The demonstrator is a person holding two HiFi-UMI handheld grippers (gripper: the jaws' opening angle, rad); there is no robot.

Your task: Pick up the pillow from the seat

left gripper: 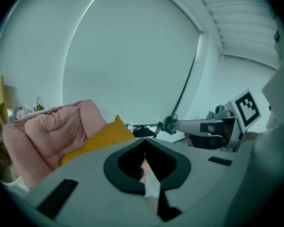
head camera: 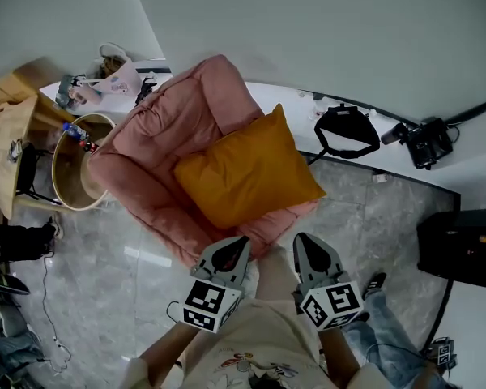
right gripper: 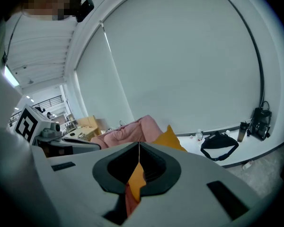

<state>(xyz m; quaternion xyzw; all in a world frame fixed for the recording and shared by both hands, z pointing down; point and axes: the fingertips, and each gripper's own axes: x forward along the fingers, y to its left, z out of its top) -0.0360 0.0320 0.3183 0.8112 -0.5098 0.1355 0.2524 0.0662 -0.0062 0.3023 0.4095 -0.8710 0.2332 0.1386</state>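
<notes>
Left tool (head camera: 236, 248) has its jaws pressed together with nothing pinched, and your right tool (head camera: 305, 245) is likewise pressed together and empty. Both hang side by side at the near edge of the pink chair (head camera: 150, 148), apart from the orange pillow (head camera: 247, 168). That pillow lies on the chair's seat with one corner pointing up along the backrest, and it covers most of the seat cushion, so you cannot see the padding under it.

In your gripper views each tool's broad grey body blocks the lower half. Through the right tool's notch only a sliver of orange and pink shows, and through the left one a pale strip that is hard to make out. The chair's base is hidden from the head view by its own cushions.

Around you: a round wooden tub (head camera: 65, 173) sits just beside the chair's left side, with a wooden desk (head camera: 4, 132) beyond it, cut off by the frame. A black bag (head camera: 347, 132) and a black device (head camera: 427, 143) rest on the white ledge (head camera: 283, 100) behind the chair. A black box (head camera: 462, 245) on the right is cut off at the edge. The clutter at the far left is too small to tell
</notes>
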